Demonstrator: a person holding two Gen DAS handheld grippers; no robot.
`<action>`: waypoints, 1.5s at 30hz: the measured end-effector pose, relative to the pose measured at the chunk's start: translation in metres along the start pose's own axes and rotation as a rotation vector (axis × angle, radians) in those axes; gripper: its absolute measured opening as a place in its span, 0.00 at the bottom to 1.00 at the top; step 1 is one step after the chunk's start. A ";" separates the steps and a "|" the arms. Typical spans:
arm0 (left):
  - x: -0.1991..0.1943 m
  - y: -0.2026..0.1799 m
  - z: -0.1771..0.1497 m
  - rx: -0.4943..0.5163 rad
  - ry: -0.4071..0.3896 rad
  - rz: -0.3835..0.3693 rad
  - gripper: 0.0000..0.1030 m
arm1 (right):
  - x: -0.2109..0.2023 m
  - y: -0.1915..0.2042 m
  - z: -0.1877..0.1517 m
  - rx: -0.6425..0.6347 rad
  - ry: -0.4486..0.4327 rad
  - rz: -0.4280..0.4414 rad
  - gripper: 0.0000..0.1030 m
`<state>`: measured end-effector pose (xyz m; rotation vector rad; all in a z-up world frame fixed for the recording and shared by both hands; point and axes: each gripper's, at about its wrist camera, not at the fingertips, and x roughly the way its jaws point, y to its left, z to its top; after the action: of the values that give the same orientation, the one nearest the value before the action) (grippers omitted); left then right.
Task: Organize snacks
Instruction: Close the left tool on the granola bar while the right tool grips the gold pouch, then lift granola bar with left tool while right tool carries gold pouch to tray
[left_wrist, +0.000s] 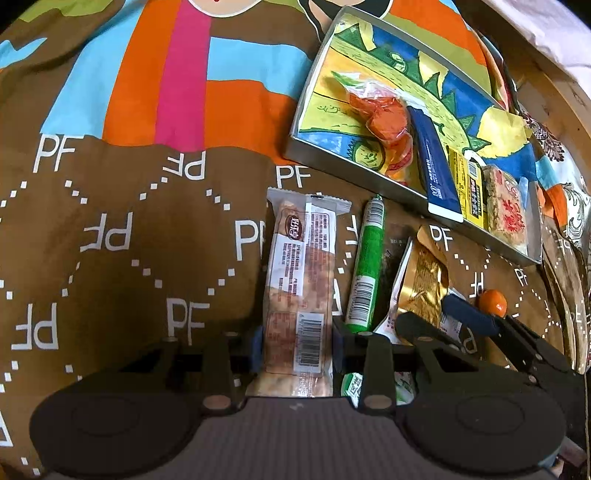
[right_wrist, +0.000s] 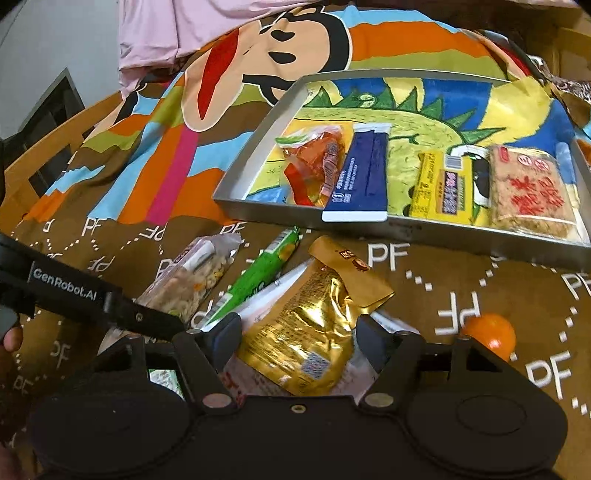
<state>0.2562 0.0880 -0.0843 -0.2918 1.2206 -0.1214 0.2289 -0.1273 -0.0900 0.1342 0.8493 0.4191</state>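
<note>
Two hand-held black grippers work over a brown cloth (left_wrist: 122, 258) printed with white "PF" letters, and we place everything against the shallow grey metal tray (right_wrist: 255, 147) lying on it.

Inside the tray, on its bright dinosaur-picture floor, we see four snacks in a row: an orange-red crinkled packet (right_wrist: 317, 162), a long navy blue sachet (right_wrist: 360, 177) whose white end overhangs the tray's near wall, a yellow rectangular packet (right_wrist: 441, 188), and a clear-wrapped beige rice cake with red characters (right_wrist: 532, 192).

Outside the tray, just in front of its near wall, more snacks lie on the cloth. Our left gripper (left_wrist: 295, 347) is clenched on a long transparent-wrapped biscuit bar (left_wrist: 299, 280), its pads pressing both sides of the bar's near end. Just beside the bar, on the tray side, lies a slim green tube-shaped stick pack (left_wrist: 365, 266).

Our right gripper (right_wrist: 299, 343) has its jaws parted around a crumpled gold foil pouch (right_wrist: 325, 321); the pads stand either side of it without pressing. The pouch rests on a white wrapper with red print (right_wrist: 255, 380). A small round orange fruit (right_wrist: 493, 334) sits near the tray's front wall, beyond the right gripper's outer finger.
</note>
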 end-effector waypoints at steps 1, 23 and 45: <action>0.001 0.001 0.000 -0.001 -0.001 -0.002 0.38 | 0.003 0.000 0.001 -0.001 -0.005 -0.004 0.70; 0.000 -0.001 0.000 0.025 -0.024 0.000 0.37 | -0.031 0.011 -0.024 -0.132 0.020 0.018 0.37; -0.043 -0.005 -0.021 -0.025 -0.206 -0.047 0.37 | -0.056 0.058 -0.061 -0.617 -0.221 -0.273 0.27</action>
<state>0.2216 0.0911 -0.0505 -0.3461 1.0122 -0.1142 0.1322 -0.1006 -0.0743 -0.4937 0.4819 0.3838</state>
